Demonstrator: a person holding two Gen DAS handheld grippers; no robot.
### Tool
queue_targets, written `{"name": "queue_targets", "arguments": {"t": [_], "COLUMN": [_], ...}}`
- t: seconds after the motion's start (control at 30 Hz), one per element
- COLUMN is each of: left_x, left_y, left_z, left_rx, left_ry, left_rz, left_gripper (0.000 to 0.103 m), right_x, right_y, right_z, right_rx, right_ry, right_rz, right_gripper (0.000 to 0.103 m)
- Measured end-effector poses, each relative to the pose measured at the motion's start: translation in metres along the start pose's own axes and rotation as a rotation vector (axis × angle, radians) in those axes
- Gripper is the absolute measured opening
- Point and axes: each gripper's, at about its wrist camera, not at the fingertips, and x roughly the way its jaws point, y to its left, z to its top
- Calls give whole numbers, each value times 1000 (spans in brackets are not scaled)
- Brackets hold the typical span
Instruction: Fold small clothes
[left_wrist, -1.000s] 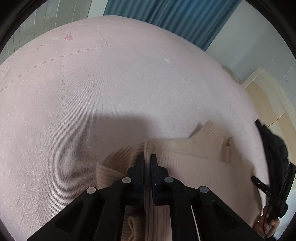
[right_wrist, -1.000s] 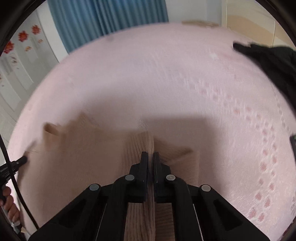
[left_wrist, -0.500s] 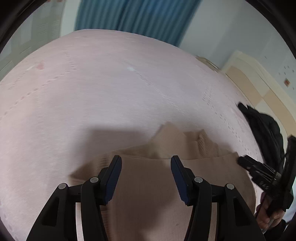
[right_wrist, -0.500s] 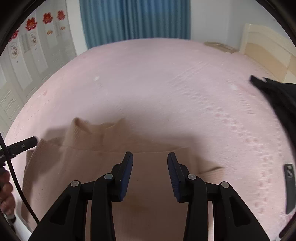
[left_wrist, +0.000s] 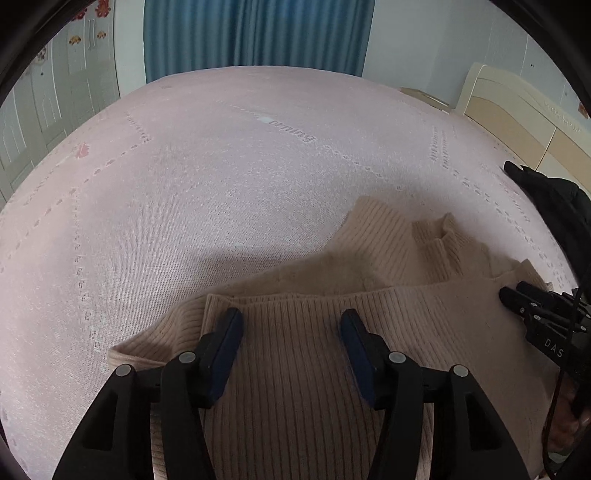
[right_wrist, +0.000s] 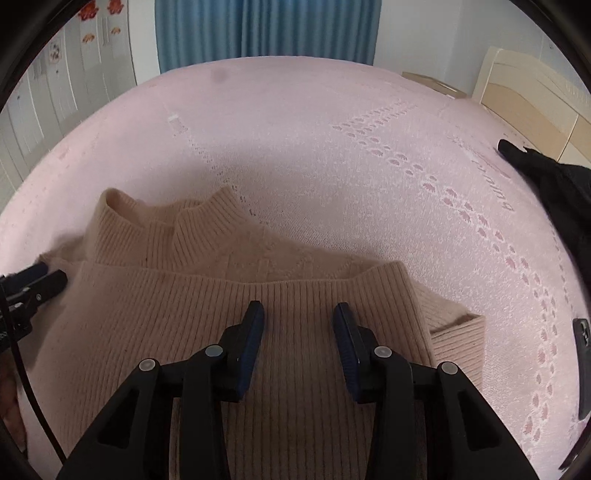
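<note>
The beige ribbed sweater (right_wrist: 295, 332) lies on the near part of the pink bedspread (right_wrist: 314, 147), hem folded up toward the collar; my left gripper (left_wrist: 290, 332) and right gripper (right_wrist: 297, 325) have just been opening and hold nothing; next, I should regrip both side edges evenly, keeping the fold square.

sweater (right_wrist: 303, 325) bottom cut off, black garment (right_wrist: 554, 184) cropped at edge

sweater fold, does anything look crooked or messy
Slightly. The sweater has its bottom hem folded up over the body, but one cuff sticks out past the right edge and the collar lies bunched. Nothing looks damaged.
</note>
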Motion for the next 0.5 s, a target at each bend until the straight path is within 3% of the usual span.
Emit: {"name": "queue_targets", "arguments": {"t": [0.1, 0.27, 0.33, 0.5], "left_x": [-14, -51, -69, -103], "left_y": [3, 23, 36, 57], "left_z": [6, -4, -12, -39], "left_rx": [-8, -76, -124, -149], "left_ry": [45, 56, 55, 64], "left_rz": [-58, -128, -135, -114], "left_gripper": [54, 57, 63, 65], "right_x": [-10, -46, -59, -87], "right_y": [-1, 3, 11, 32], "right_z": [5, -8, -22, -57], "right_rx": [12, 53, 44, -15], "right_ry": [40, 60, 77, 93], "right_rz": [16, 156, 193, 195], "right_gripper": [38, 38, 38, 38]}}
